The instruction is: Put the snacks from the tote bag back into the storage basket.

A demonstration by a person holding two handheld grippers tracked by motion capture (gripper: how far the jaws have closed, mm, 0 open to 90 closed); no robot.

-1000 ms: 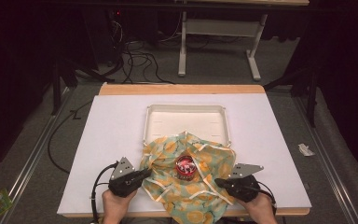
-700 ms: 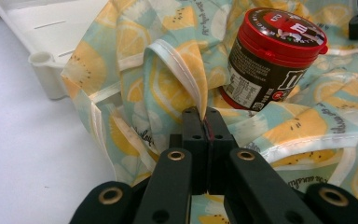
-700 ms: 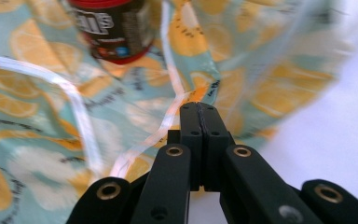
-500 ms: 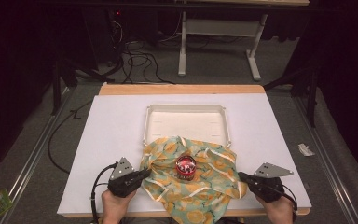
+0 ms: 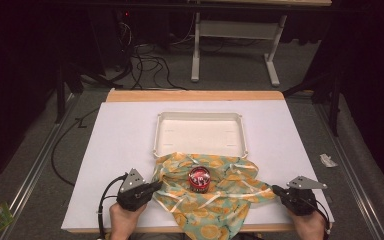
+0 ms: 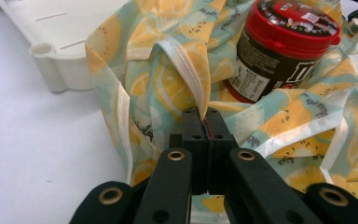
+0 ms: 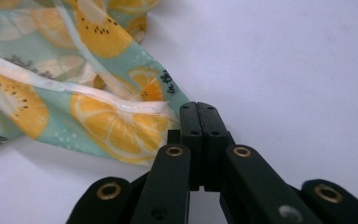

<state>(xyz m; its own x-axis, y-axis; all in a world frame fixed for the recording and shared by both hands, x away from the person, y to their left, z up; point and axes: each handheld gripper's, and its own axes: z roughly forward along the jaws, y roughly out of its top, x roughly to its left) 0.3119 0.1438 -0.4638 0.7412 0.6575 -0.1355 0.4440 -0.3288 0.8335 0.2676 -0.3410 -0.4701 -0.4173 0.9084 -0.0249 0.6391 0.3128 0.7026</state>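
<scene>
lemon-print cloth (image 5: 215, 200) lies spread and rumpled on the table's near edge, red-lidded jar (image 5: 199, 179) upright on it.

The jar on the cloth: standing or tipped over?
Standing: the jar sits on the cloth with its red lid facing up.

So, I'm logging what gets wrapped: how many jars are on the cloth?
1. A red-lidded jar stands mid-cloth, just in front of the white tray. The folds could hide something small.

jar (image 6: 279, 46): label cropped, base hidden | cloth (image 5: 215, 200): near edge cut off
</scene>
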